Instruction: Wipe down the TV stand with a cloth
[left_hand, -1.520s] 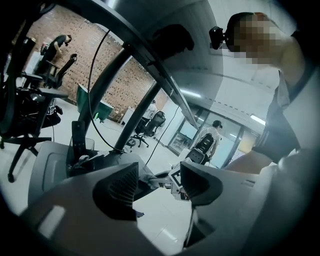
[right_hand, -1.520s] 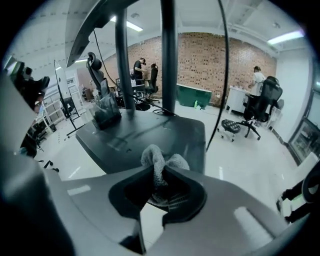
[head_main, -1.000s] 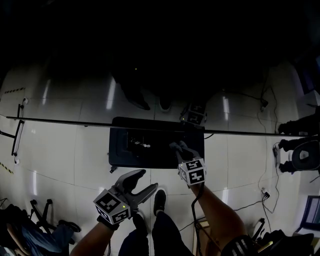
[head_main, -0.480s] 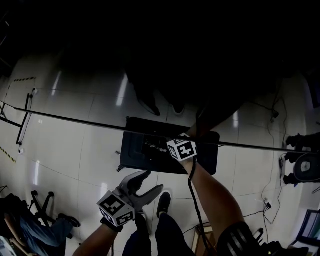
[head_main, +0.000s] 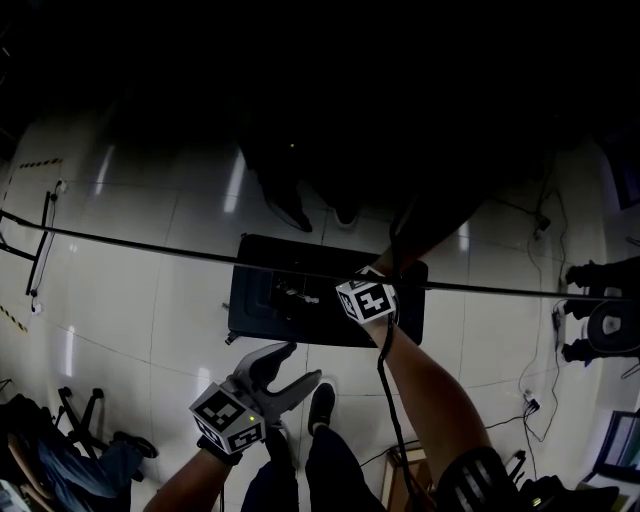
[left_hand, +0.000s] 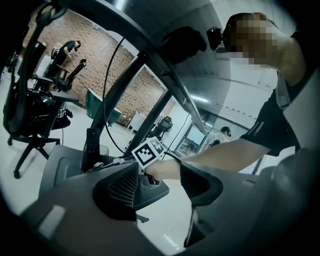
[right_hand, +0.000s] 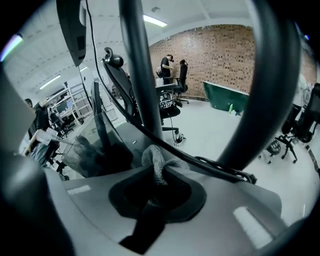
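1. Right gripper view: the right gripper (right_hand: 159, 182) has its jaws clamped on a grey cloth (right_hand: 152, 157), which bunches up out of them toward 12 o'clock. The grey base plate of the TV stand (right_hand: 127, 135) lies just beyond the cloth, from 10 to 12 o'clock. Whether the cloth touches the plate cannot be told. A dark pole (right_hand: 136, 65) rises from the plate.
2. Left gripper view: the left gripper (left_hand: 162, 186) has its jaws apart with nothing between them. Beyond the gap, at 12 o'clock, are the right gripper's marker cube (left_hand: 150, 151) and the hand (left_hand: 162, 170) that holds it. The stand's base lies at 10 o'clock.
3. Head view: the stand shows as a black rectangle at centre on the pale floor (head_main: 150, 300). The marker cube sits over its near edge. The left gripper is over the floor at 7 o'clock of the stand, apart from it. The cloth is hidden in this view.
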